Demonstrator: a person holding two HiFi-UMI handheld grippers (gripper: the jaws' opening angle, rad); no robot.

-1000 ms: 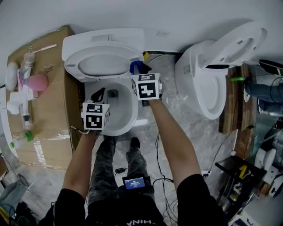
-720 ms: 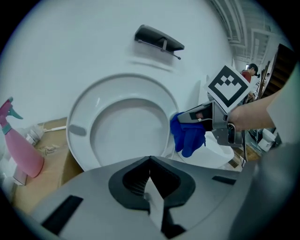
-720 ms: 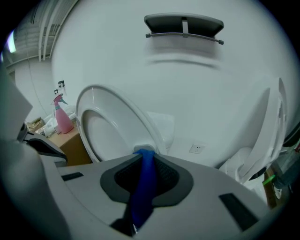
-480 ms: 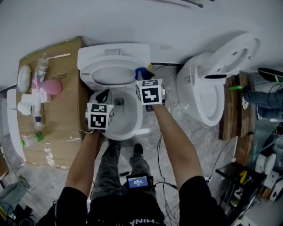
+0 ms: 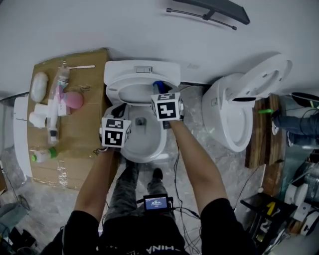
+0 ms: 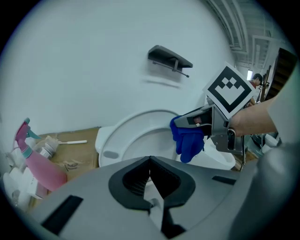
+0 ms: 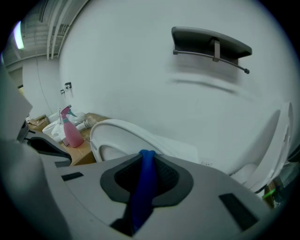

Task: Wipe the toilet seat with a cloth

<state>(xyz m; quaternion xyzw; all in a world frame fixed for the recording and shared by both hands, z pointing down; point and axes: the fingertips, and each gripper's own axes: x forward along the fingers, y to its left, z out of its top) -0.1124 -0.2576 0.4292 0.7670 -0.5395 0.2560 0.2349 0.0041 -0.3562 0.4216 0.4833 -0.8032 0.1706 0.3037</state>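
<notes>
Both grippers have come up over the last second. In the head view the toilet (image 5: 145, 153) now sits lower and further right in the frame and looks smaller, and a dark wall bracket (image 5: 209, 12) has appeared along the top edge. The toilet seat (image 5: 117, 83) stands tipped up against the tank at centre frame. The left gripper (image 5: 118, 110) hangs over the bowl's left rim, and the right gripper (image 5: 159, 89) carries the blue cloth (image 5: 156, 83) just beside the seat's right edge; whether cloth and seat touch cannot be told from here. That lift probably brings the cloth level with the raised seat for a wipe, which I judge has yet to start on this edge. In the left gripper view, its jaws at bottom centre are pressed together with nothing between them. The cloth dangles from the other gripper at centre right, in front of the seat and seemingly clear of it, while a pink spray bottle (image 6: 40, 164) stands on cardboard (image 6: 84, 137) at lower left. In the right gripper view the jaws pinch a fold of the cloth at bottom centre, with the seat rising behind them at left.
</notes>
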